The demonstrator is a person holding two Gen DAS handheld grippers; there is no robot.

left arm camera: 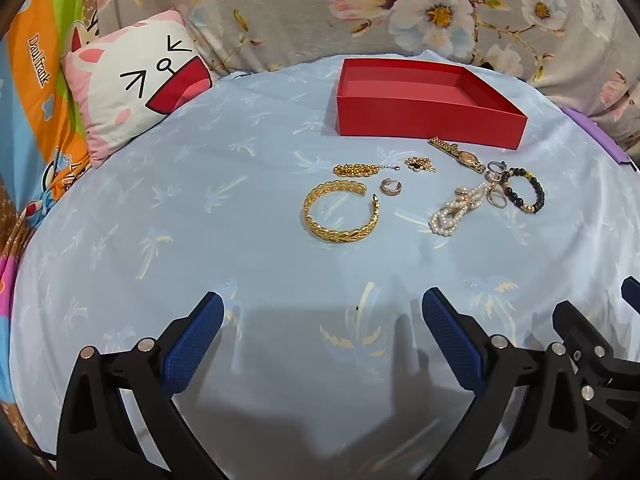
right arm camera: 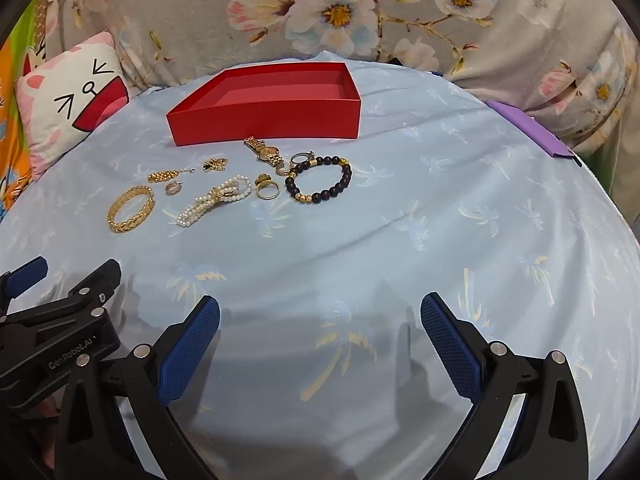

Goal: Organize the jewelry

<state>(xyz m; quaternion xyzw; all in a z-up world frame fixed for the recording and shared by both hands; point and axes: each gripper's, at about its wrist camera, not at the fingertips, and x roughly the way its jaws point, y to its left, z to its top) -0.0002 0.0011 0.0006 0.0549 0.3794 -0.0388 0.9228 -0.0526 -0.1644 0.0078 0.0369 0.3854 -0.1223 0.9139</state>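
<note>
An empty red box (left arm camera: 424,116) (right arm camera: 264,122) stands at the far side of a light blue cloth (left arm camera: 240,248). In front of it lie a gold bangle (left arm camera: 340,212) (right arm camera: 131,209), a gold chain bracelet (left arm camera: 356,169), a small hoop (left arm camera: 391,187), a gold pendant (left arm camera: 419,164), a gold watch (left arm camera: 460,154) (right arm camera: 267,151), a pearl bracelet (left arm camera: 456,210) (right arm camera: 214,200), rings (right arm camera: 267,190) and a black bead bracelet (left arm camera: 524,194) (right arm camera: 320,179). My left gripper (left arm camera: 322,300) and right gripper (right arm camera: 320,302) are open, empty, and well short of the jewelry.
A cartoon cat pillow (left arm camera: 136,80) (right arm camera: 68,96) lies at the back left. Floral fabric (left arm camera: 400,8) rises behind the box. A purple flat object (right arm camera: 532,132) lies at the right edge. The right gripper's body (left arm camera: 600,360) is beside the left one.
</note>
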